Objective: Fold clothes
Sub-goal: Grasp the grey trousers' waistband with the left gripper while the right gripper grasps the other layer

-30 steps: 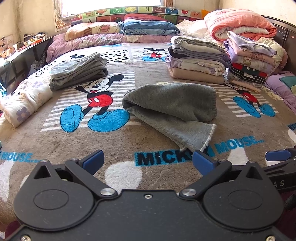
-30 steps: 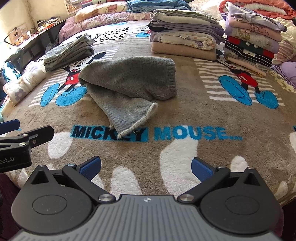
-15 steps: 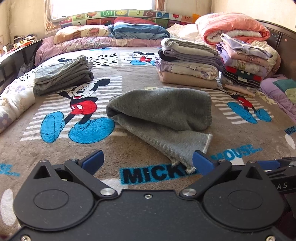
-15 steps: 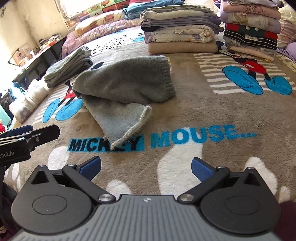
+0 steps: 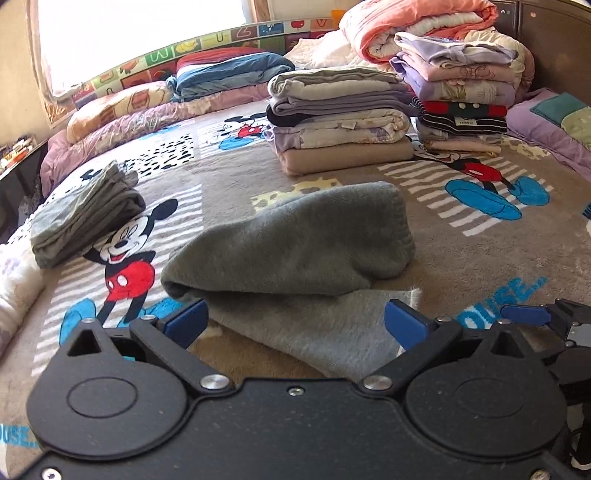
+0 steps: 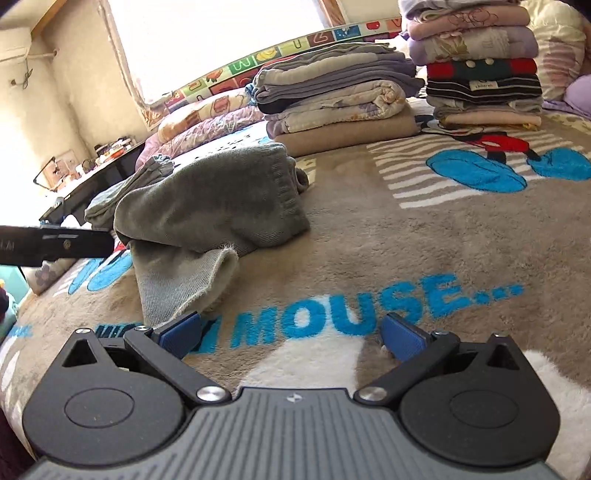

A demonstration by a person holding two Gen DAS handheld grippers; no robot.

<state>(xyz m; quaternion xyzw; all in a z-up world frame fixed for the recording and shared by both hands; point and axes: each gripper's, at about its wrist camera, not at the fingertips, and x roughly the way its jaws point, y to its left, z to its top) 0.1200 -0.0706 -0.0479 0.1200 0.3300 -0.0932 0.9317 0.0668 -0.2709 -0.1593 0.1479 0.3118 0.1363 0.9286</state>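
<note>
1. Both grippers have dropped lower and closer to the grey garment (image 5: pixel 291 251) than half a second ago; it fills more of each view.
2. Left gripper (image 5: pixel 295 325): fingers wide apart, nothing held, hovering over the garment's near flap.
3. Right gripper (image 6: pixel 291 332): fingers wide apart, empty, low over the blanket (image 6: pixel 406 240); its left pad sits just beside the flap's frayed corner, contact unclear.
4. Garment lies half folded mid-bed, nearer the foot edge, ribbed hem on top.
5. Surface: bed covered by a brown cartoon-mouse blanket with blue lettering at the near edge.
6. Two folded stacks (image 5: pixel 340 122) toward the head of the bed; small grey folded pile (image 5: pixel 85 218) near the left edge; pillows (image 5: pixel 122 110) along the head under a bright window (image 6: pixel 221 44).
7. Left view only: orange quilt (image 5: pixel 417 26) at the right head corner and the right gripper's blue tip.
8. Right view only: cluttered side table (image 6: pixel 103 162) off the left edge, left gripper's black arm.
</note>
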